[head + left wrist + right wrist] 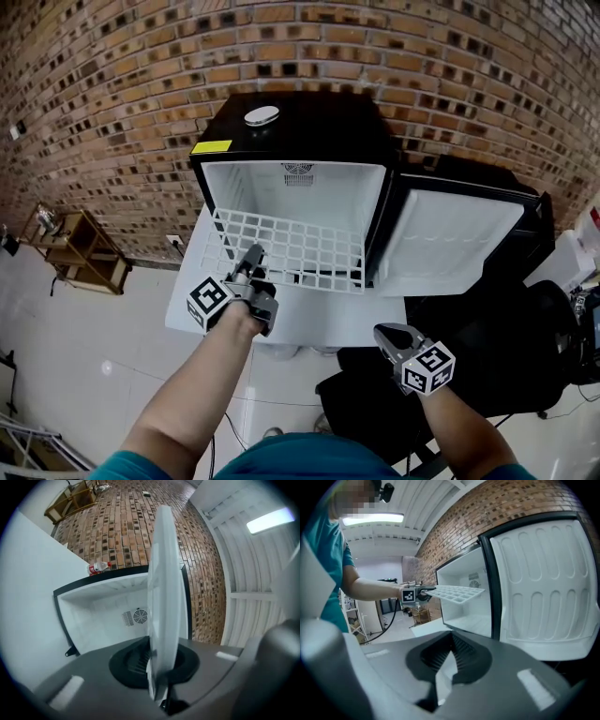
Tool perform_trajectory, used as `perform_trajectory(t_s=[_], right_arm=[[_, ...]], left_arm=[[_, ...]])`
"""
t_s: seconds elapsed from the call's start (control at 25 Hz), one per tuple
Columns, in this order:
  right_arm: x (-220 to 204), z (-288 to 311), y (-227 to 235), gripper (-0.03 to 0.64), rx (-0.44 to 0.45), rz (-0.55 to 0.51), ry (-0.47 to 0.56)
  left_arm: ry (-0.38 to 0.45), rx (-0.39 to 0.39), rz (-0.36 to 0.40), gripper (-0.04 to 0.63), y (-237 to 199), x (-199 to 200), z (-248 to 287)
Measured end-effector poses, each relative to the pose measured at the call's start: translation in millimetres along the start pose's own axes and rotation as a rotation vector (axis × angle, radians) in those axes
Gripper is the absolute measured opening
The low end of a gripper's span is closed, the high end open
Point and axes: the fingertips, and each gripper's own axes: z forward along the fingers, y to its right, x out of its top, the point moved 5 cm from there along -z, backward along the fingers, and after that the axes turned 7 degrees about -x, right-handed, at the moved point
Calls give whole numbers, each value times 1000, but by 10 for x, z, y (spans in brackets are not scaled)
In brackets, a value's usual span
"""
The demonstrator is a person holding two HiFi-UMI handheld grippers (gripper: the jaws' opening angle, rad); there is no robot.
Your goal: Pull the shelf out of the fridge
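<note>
1. Teal shirt and two bare forearms are filling the bottom edge of the head view.
2. R gripper is hovering low at right, well apart from the shelf. Its jaws are lying together w/ nothing btwn them, and it is pointing toward the open door.
3. L gripper is clamping its jaws on the shelf's front edge, left of centre. In the left gripper view the shelf is running edge-on btwn the jaws.
4. Shelf, a white wire grid, is sticking partway out of the fridge opening. Its front part is hanging over the table and its rear part is sitting inside the cabinet mouth.
5. White table is carrying the fridge.
6. Fridge, black outside and white inside, is standing w/ its cavity facing the person. A round fan vent is showing on the rear wall.
7. Door is standing wide open at right, its white liner turned toward the camera.
8. Bottle is lying on the fridge top. A yellow label is sitting at the top's front-left corner.
9. Brick wall is rising behind the fridge, w/ a wooden stand standing near it at far left.
</note>
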Motion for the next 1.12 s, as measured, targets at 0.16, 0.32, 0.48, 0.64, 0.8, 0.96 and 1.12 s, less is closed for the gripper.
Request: perform_trajectory(t_s=[0.16,0.32,0.48,0.64,0.8,0.96,1.12], right_arm=[[68,-64,-204,3,-49,-2,12],[185,-171,-510,3,-80,-20,40],[275,-355,-838,3,-109,-31,65],[234,-580,-1093,3,-122,-25,66],[180,-843,-1147,3,-122,-30,73],[110,-1181,-1205,3,-96,-35,93],[-18,-1603,-1306,3,-44,-38,106]], left_arm=[[-40,7,-17,5,-20,74,-324],[-85,-2,-29,5,62,146,-620],[-120,-34,-38,5,223,194,-820],[-132,-64,-55,5,414,146,-1046],[-126,-63,-49,5,520,-12,-1282],[-103,-52,-33,5,651,-251,-1583],[-72,-46,-29,5,837,-665,-1977]])
